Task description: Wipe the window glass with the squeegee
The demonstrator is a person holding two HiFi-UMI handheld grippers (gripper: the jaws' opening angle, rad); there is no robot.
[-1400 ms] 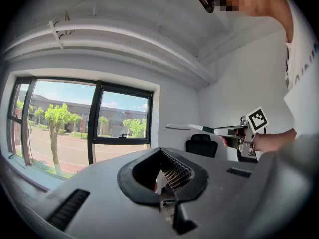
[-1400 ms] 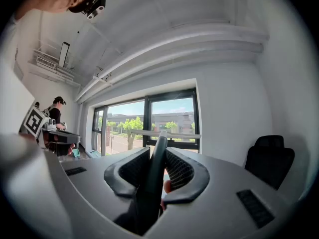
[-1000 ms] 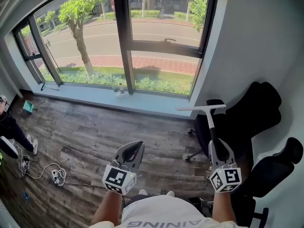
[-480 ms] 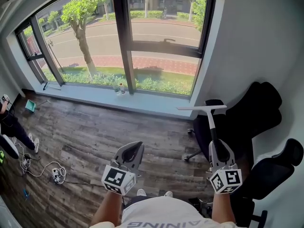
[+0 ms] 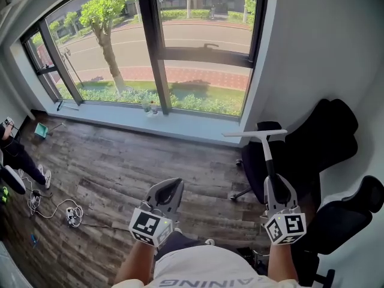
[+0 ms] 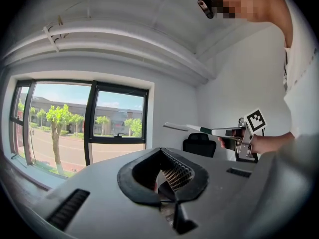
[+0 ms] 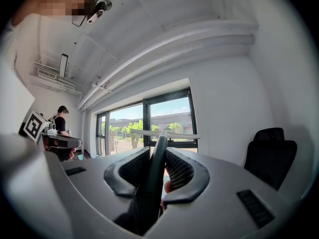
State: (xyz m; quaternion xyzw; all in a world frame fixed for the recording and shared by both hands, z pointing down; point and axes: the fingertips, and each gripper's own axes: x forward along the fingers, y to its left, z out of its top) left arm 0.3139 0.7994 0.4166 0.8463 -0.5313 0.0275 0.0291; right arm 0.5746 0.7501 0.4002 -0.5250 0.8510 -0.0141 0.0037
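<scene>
Grip check first: the right hand-held gripper [image 7: 158, 169] is clamped on the dark handle of the squeegee [image 5: 267, 161]. The blade end points toward the window glass [image 5: 204, 38] but is well short of it. The left hand-held gripper [image 6: 160, 176] has its jaws pressed together with nothing between them, also well back from the window.

What's changed: over the last second the window has slid up a bit in the head view, and the legs below look mid-stride. Both grippers sit the same in frame. I'd read that as walking up to the glass, so no wiping yet.

Containers: nothing much. A couple of small things [image 5: 150, 107] stand on the sill [image 5: 192, 125] under the window's middle post, too small to tell what they are or hold. Black office chairs [image 5: 324, 140] sit off the window's right end.
</scene>
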